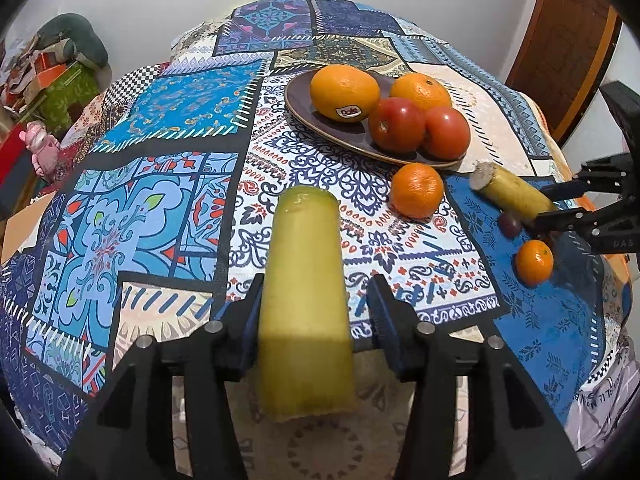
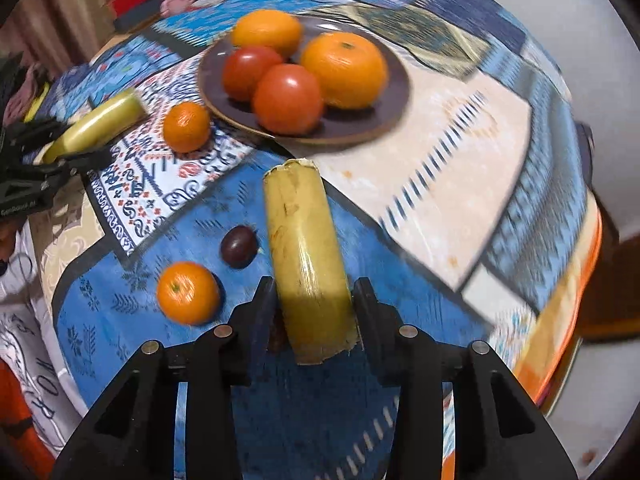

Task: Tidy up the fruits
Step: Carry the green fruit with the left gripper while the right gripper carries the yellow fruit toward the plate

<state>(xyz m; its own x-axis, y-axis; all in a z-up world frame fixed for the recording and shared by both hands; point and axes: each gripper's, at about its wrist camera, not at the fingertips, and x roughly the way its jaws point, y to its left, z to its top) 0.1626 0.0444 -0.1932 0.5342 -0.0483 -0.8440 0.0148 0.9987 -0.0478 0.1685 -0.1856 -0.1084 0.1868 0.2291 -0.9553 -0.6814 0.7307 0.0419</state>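
Each black two-finger tool's clamped on a banana chunk above the patchwork-cloth bench: left tool [image 1: 316,312] grips the greenish-yellow piece [image 1: 304,300], right tool [image 2: 314,308] the browner yellow piece [image 2: 306,256].

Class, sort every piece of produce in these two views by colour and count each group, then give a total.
Orange citrus fruits: 4
Red tomatoes: 2
Yellow-green banana pieces: 2
Dark purple grape: 1
Total: 9
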